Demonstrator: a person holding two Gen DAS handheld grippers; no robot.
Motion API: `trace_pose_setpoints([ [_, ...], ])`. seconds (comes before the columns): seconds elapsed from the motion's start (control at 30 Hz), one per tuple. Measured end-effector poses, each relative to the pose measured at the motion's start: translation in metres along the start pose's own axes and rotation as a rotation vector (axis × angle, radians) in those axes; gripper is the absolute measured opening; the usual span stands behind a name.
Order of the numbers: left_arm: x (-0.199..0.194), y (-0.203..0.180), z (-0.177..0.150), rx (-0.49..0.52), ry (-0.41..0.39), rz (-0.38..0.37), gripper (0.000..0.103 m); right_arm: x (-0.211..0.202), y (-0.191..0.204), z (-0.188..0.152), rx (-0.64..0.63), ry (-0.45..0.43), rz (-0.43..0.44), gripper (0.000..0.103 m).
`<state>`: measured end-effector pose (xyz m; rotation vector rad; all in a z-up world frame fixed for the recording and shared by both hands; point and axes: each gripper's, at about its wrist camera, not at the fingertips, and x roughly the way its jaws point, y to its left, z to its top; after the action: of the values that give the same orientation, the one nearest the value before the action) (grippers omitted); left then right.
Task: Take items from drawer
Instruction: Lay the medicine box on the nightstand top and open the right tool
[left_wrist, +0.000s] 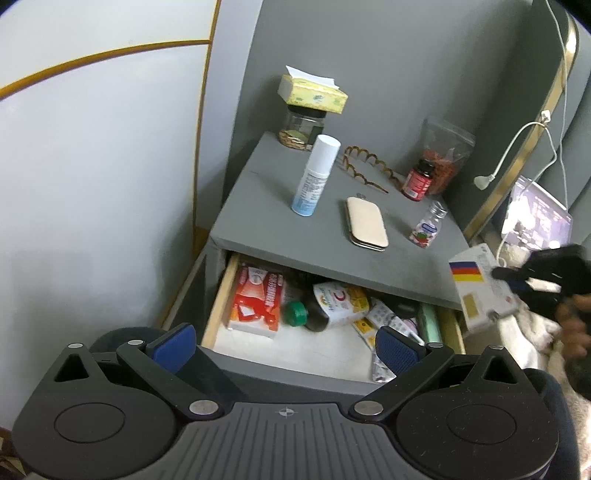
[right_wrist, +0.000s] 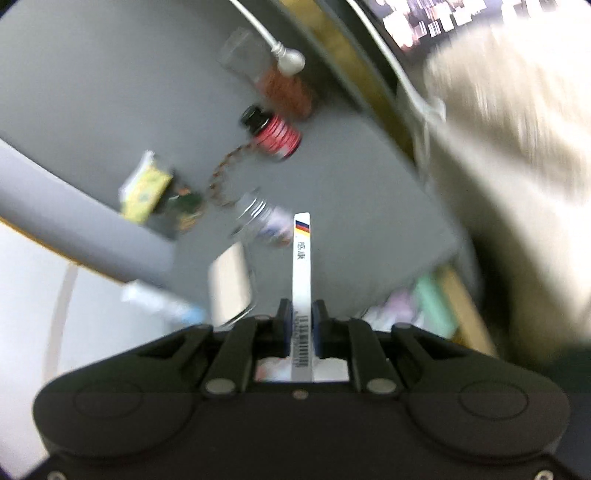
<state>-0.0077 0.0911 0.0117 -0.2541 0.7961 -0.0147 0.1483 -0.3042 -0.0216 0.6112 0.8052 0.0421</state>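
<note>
Left gripper (left_wrist: 284, 345): jaws wide apart, empty, poised above the front edge of the open drawer (left_wrist: 218, 295).

Right gripper (right_wrist: 300, 325): clamped on a flat white box (right_wrist: 302, 258) with a black-red-yellow flag mark, held edge-on between the pads. In the left wrist view, same white box (left_wrist: 480, 291) suspended clear of the drawer, just off the front right corner of the nightstand top (left_wrist: 295, 236), over pale bedding. Right wrist view heavily blurred; no detail beyond that.

Progress, judged: one item out of the drawer, not yet set down. Destination not determinable.

Remaining in the drawer, front to back:
- foil sachets (left_wrist: 382, 365) near the front right corner
- orange-and-white box (left_wrist: 256, 302) along the left side
- dark bottle with green cap (left_wrist: 295, 313), lying down, mid-drawer
- green tube (left_wrist: 430, 321) against the right side
- further packets toward the back, partly hidden under the nightstand top

On the nightstand top, well apart from the drawer contents: beige case (left_wrist: 366, 223), small clear bottle (left_wrist: 427, 225), white spray bottle (left_wrist: 316, 175), red pill bottle (left_wrist: 419, 180), jar with tissue pack at the far left corner.

Task at an early stage; most of the contents not yet removed.
</note>
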Motion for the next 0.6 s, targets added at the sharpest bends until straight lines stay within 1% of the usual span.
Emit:
trace_pose_setpoints([
  [0.07,-0.004,-0.002,-0.002,0.007,-0.01,0.004,0.102,0.016,0.0,0.015,-0.065,0.0,-0.011,0.01],
  [0.13,-0.005,-0.002,-0.002,0.007,-0.012,0.003,0.102,0.037,0.005,0.026,-0.169,0.018,-0.005,0.011],
  [0.17,-0.005,-0.002,-0.002,0.006,-0.012,0.005,0.102,0.043,0.005,0.028,-0.194,0.021,-0.005,0.013],
  [0.2,-0.004,-0.002,-0.002,0.005,-0.012,0.006,0.102,0.047,0.005,0.03,-0.219,0.012,-0.025,0.017],
  [0.23,-0.004,-0.001,-0.002,0.005,-0.011,0.008,0.102,0.053,0.007,0.031,-0.274,-0.003,-0.094,0.023],
  [0.3,-0.004,-0.001,-0.002,0.004,-0.011,0.011,0.102,0.065,0.015,0.028,-0.411,-0.01,-0.278,0.024],
  [0.33,-0.003,-0.001,-0.002,0.003,-0.011,0.012,0.102,0.067,0.018,0.024,-0.482,-0.021,-0.34,0.026],
  [0.37,-0.003,0.0,-0.002,0.001,-0.011,0.013,0.102,0.067,0.021,0.022,-0.525,-0.036,-0.374,0.033],
  [0.4,-0.003,0.0,-0.001,0.001,-0.011,0.013,0.102,0.064,0.024,0.02,-0.546,-0.055,-0.396,0.036],
  [0.43,-0.002,0.0,-0.001,0.001,-0.009,0.015,0.102,0.06,0.029,0.018,-0.564,-0.077,-0.419,0.042],
  [0.47,-0.001,0.0,-0.001,0.0,-0.007,0.017,0.102,0.054,0.033,0.016,-0.567,-0.095,-0.402,0.052],
  [0.5,0.0,0.001,-0.001,-0.001,-0.005,0.017,0.102,0.049,0.036,0.014,-0.555,-0.093,-0.356,0.057],
  [0.53,0.002,0.001,-0.001,-0.004,0.001,0.015,0.102,0.047,0.038,0.012,-0.541,-0.081,-0.309,0.068],
  [0.57,0.003,0.001,-0.001,-0.006,0.007,0.012,0.102,0.048,0.039,0.01,-0.529,-0.07,-0.286,0.079],
  [0.6,0.004,0.001,-0.002,-0.008,0.014,0.009,0.102,0.051,0.039,0.008,-0.52,-0.062,-0.281,0.082],
])
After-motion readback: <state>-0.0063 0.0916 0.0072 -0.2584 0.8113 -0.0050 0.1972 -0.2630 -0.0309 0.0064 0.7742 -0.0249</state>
